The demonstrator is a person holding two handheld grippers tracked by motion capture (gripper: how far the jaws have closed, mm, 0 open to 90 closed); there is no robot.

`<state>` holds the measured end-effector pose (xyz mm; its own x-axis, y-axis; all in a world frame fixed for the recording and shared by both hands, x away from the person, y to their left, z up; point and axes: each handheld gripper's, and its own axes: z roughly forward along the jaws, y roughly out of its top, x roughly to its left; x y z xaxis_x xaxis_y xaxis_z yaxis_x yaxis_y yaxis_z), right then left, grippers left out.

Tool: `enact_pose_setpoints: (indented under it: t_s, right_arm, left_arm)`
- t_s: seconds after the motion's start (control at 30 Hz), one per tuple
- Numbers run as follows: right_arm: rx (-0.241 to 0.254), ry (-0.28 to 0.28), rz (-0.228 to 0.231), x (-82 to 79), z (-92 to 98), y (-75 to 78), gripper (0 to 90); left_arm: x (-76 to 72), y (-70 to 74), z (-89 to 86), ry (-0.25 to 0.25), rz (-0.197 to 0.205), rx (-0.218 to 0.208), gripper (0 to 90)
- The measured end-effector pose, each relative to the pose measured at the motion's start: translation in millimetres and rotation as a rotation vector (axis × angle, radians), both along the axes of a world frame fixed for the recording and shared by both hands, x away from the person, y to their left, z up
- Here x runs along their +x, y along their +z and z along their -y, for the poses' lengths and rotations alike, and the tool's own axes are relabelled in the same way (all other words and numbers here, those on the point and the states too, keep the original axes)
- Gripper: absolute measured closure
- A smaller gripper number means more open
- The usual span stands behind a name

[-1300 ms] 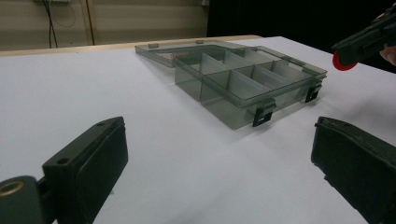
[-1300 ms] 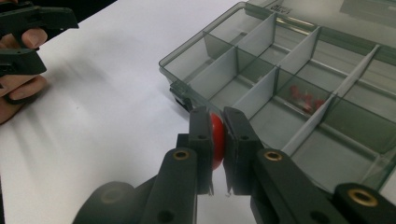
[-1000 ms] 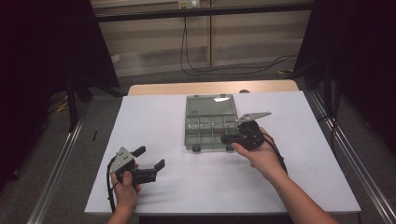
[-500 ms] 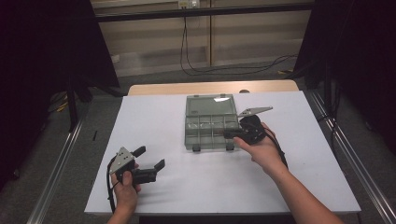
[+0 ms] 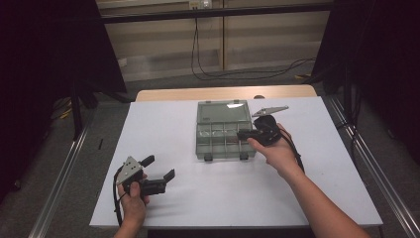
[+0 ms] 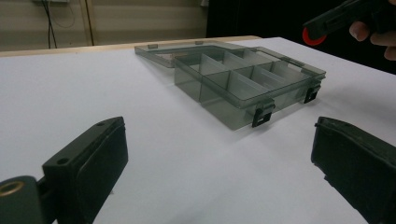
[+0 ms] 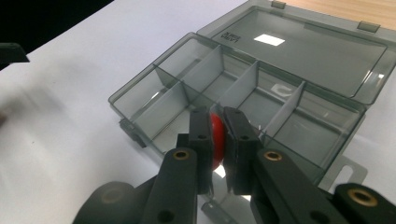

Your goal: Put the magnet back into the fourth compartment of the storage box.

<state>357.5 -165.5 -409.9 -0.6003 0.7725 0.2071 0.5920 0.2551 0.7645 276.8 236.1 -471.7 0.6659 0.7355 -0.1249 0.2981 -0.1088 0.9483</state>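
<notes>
- The left tongs (image 5: 161,168) sit nearest, at the near left part of the white bench (image 5: 163,129), held in the person's left hand (image 5: 132,201). The jaws stand wide apart with nothing between them and nothing touching them; in the left gripper view bare bench lies between the two black jaws.
- Well apart from them, farther in and to the right, the right tongs (image 5: 241,134) are held in the right hand (image 5: 277,151), above the right side of the box.
- Their jaws are drawn narrow and clamp a small red disc (image 7: 217,140), pressed flat between the two pads; in the left gripper view the red disc (image 6: 311,36) peeks out at the jaw tips, raised off the bench.
- In the right gripper view the disc hangs above the near row of compartments, near the middle dividers; whether it touches the box I cannot tell.
- The grey see-through compartment box (image 5: 218,144) lies at the middle of the bench, its latches toward the person.
- Its lid (image 5: 223,111) is folded open and lies flat on the far side.
</notes>
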Motion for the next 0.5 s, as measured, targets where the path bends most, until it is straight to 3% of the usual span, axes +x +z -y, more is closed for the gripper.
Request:
enact_pose_setpoints:
  t_s: [0.5]
  right_arm:
    - [-0.013, -0.044, -0.013, 20.4, 7.4, -7.7, 83.3]
  left_arm:
    - [0.2, 0.0, -0.1, -0.002, 0.0, -0.002, 4.0]
